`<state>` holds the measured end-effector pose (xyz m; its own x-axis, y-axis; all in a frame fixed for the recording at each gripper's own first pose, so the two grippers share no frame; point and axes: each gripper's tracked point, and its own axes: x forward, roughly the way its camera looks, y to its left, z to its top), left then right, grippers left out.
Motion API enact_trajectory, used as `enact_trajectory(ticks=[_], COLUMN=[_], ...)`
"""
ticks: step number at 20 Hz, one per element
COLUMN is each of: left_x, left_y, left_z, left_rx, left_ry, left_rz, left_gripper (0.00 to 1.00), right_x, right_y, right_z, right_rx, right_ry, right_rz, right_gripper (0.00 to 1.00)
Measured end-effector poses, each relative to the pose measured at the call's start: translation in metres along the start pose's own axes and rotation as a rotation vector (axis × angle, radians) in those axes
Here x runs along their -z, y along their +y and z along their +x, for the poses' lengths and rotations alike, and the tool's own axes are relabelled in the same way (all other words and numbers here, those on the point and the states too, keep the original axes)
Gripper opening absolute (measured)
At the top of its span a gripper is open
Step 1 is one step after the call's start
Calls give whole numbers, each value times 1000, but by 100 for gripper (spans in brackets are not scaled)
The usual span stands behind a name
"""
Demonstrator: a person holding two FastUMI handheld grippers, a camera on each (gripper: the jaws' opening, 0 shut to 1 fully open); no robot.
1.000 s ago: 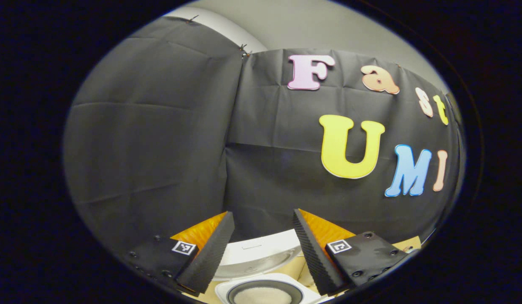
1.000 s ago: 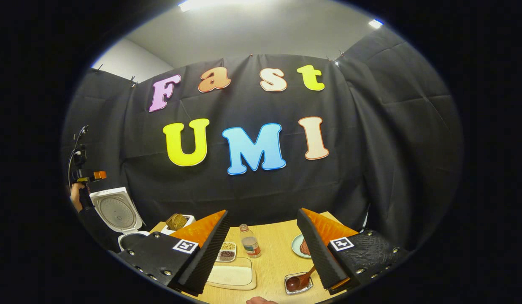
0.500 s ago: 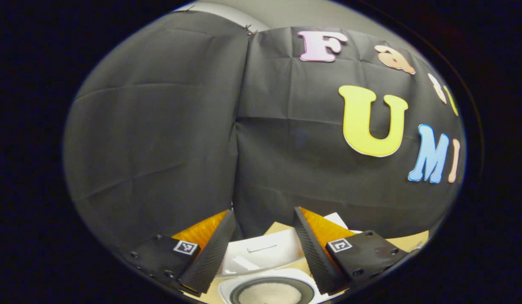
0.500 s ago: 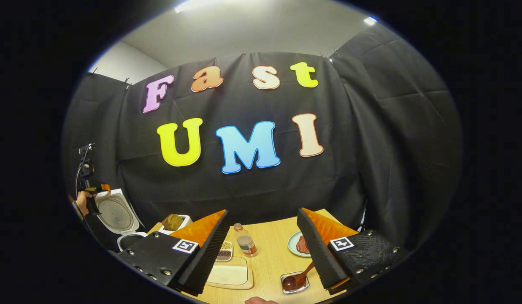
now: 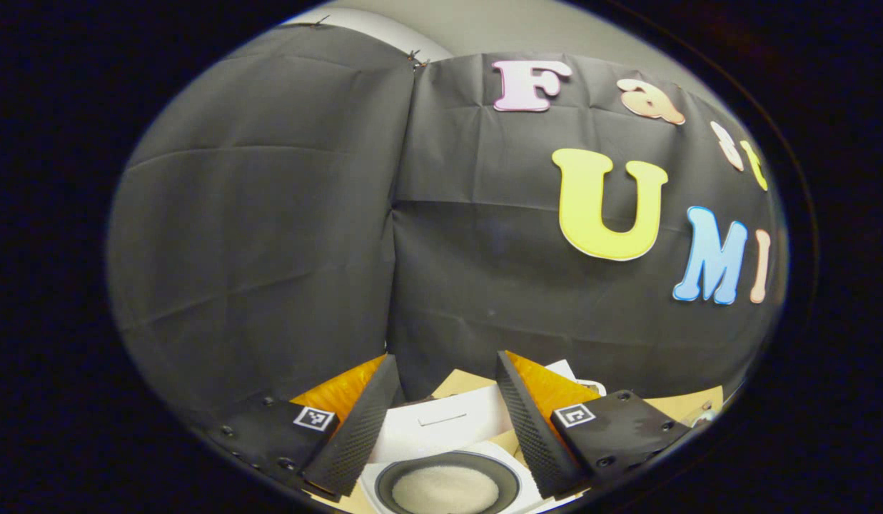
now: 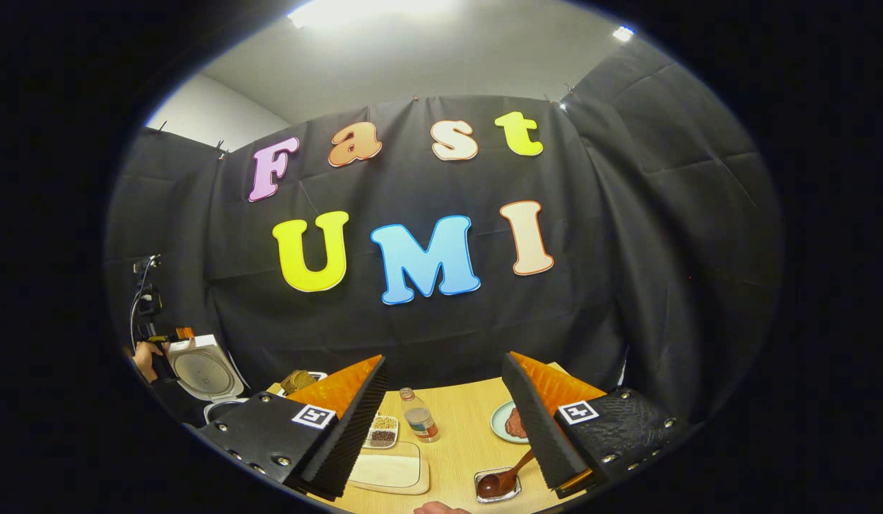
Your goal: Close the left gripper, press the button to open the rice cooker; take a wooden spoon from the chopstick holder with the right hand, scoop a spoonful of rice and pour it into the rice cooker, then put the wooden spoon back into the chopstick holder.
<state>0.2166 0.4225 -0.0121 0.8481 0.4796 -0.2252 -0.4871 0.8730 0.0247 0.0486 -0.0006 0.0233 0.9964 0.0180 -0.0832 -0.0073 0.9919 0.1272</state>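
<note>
Both tongs (image 5: pixel 447 428) (image 6: pixel 445 421) spread and empty, rice cooker (image 5: pixel 448 457) open, no legible labels

Left gripper (image 5: pixel 441 428) drops lower over the open rice cooker (image 5: pixel 448 485); more of its rice-filled pot now shows.

We see the left gripper (image 5: pixel 445 421) with jaws apart above the open rice cooker (image 5: pixel 448 457); its raised lid (image 5: pixel 441 425) stands at 12 o'clock of the rice-filled pot (image 5: pixel 446 489).
</note>
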Motion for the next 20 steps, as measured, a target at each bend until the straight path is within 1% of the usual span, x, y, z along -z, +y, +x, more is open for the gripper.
enact_trajectory(ticks=[1, 2, 3, 4, 5, 6, 10, 11, 12, 14, 16, 18, 20], left_x=[5, 10, 14, 18, 24, 29, 54, 63, 70, 85, 96, 113, 124], left_y=[-3, -7, -10, -14, -16, -19, -33, -36, -41, -41, -47, -53, -56], left_z=[-5, -11, -18, -24, -29, -34, -57, -62, -68, -75, -85, -90, -93], left_rx=[0, -1, -1, -2, -2, -3, 12, 17, 22, -5, -11, -4, -2], left_ry=[-4, -5, -7, -10, -8, -5, 20, 28, 31, 30, 24, 40, 58], left_rz=[2, 5, 9, 12, 10, 8, 1, 1, 12, 64, 103, 100, 77], left_gripper=[92, 99, 95, 95, 99, 95, 95, 92, 96, 96, 96, 95, 95], right_x=[-2, -4, -5, -4, -3, -3, -3, -3, -4, -4, -5, -3, -2], right_y=[0, 0, 0, -1, -2, -2, -3, -4, -1, 1, 2, 2, 2], right_z=[1, 3, 2, 3, 2, 3, 0, 0, 0, -2, -5, -6, -8], right_rx=[-5, -10, -15, -19, -23, -23, -38, -43, -50, -59, -64, -65, -63], right_ry=[-1, -1, -1, -1, 2, 5, 9, 10, 10, 10, 9, 12, 17], right_rz=[-2, -4, -5, -8, -11, -13, 7, 8, 10, 10, -1, -14, -19], right_gripper=[98, 98, 98, 98, 98, 98, 98, 98, 98, 98, 98, 98, 98])
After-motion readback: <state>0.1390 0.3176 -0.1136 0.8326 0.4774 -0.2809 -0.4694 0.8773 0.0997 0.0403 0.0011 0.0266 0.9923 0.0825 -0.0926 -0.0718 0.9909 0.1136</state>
